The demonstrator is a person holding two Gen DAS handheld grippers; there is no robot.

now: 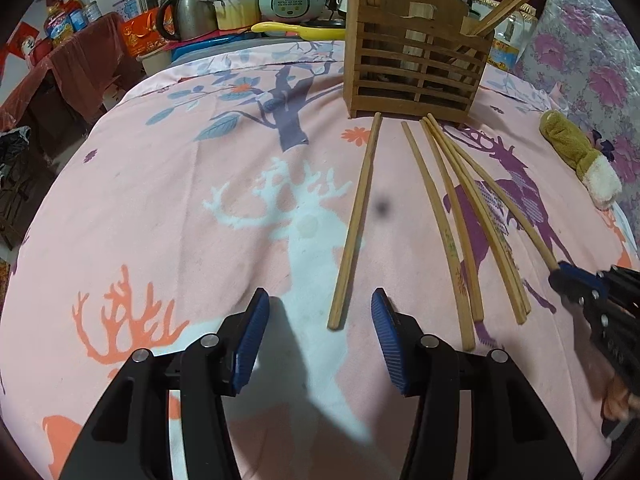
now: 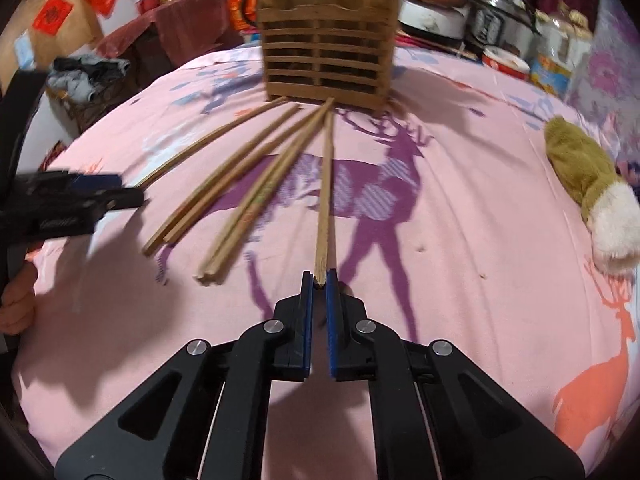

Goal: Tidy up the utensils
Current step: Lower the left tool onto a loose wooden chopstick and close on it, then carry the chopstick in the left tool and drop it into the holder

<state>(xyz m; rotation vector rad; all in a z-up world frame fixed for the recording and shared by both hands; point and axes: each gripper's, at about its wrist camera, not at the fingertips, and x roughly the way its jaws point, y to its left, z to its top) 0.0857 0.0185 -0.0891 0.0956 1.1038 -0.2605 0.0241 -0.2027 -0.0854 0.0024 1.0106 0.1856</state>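
Right gripper [image 2: 319, 278] clamps near tip of rightmost chopstick [image 2: 326, 184]; end grip risks pivot, slip on lift. Left gripper [image 1: 316, 304] half-open, empty. Other chopsticks [image 1: 440, 216] fan mid-bedspread [image 1: 160, 200]; wooden holder [image 1: 416, 60] at far edge.

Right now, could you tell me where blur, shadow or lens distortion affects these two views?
Left wrist view: sharp, though the fisheye bows the chopsticks, and a dark smudge sits over the sheet. Right wrist view: the left gripper and wooden holder are blurred; the right gripper, pinching one chopstick, throws hard shadows on the sheet.
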